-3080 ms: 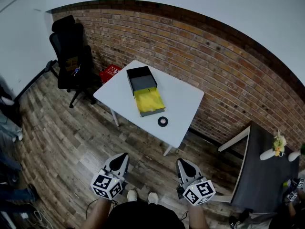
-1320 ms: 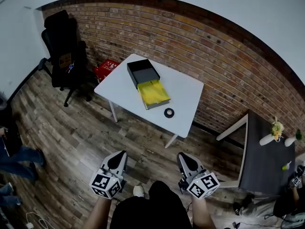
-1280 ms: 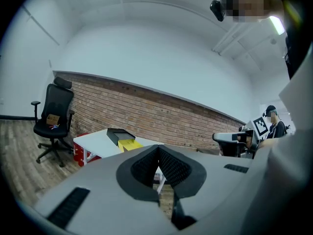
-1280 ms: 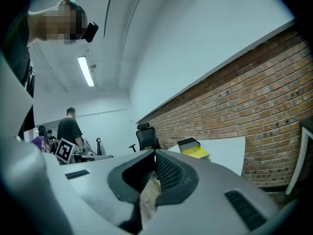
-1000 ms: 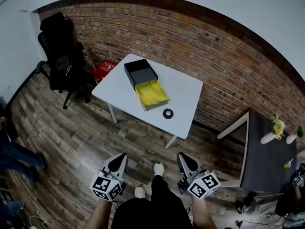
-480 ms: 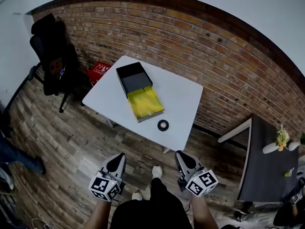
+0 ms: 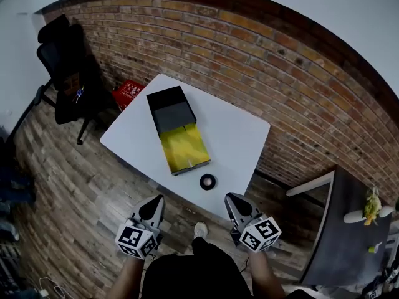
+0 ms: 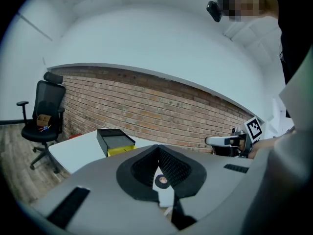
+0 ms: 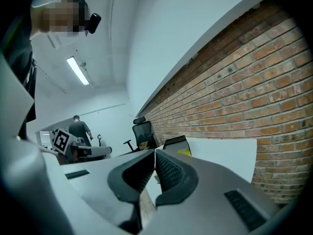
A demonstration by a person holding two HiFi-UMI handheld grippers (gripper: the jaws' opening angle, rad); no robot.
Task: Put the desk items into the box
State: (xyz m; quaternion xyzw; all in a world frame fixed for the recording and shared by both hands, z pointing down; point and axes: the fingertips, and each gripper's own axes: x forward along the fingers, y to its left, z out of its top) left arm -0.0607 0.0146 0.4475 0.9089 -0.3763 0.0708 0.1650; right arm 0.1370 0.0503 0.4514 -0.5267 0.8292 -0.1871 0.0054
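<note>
In the head view a white table (image 7: 240,129) stands before a brick wall. On it lies a black open box (image 7: 169,108), and a yellow flat part (image 7: 184,147) adjoins its near end. A black tape roll (image 7: 207,181) sits near the table's front edge. My left gripper (image 7: 159,198) and right gripper (image 7: 229,196) are held low, short of that edge, both shut and empty. The left gripper view shows the box (image 8: 112,137) and the tape roll (image 8: 161,181) beyond the closed tips. The right gripper view shows the box (image 9: 176,142) past the tips.
A black office chair (image 7: 62,61) and a red crate (image 7: 128,94) stand left of the table. A dark table (image 7: 336,229) with a white frame is at the right. Wooden floor lies between me and the white table. A person stands far off in the right gripper view.
The white table has come nearer and now looks larger, with its front edge just ahead of the grippers. Both grippers stay shut, side by side.
</note>
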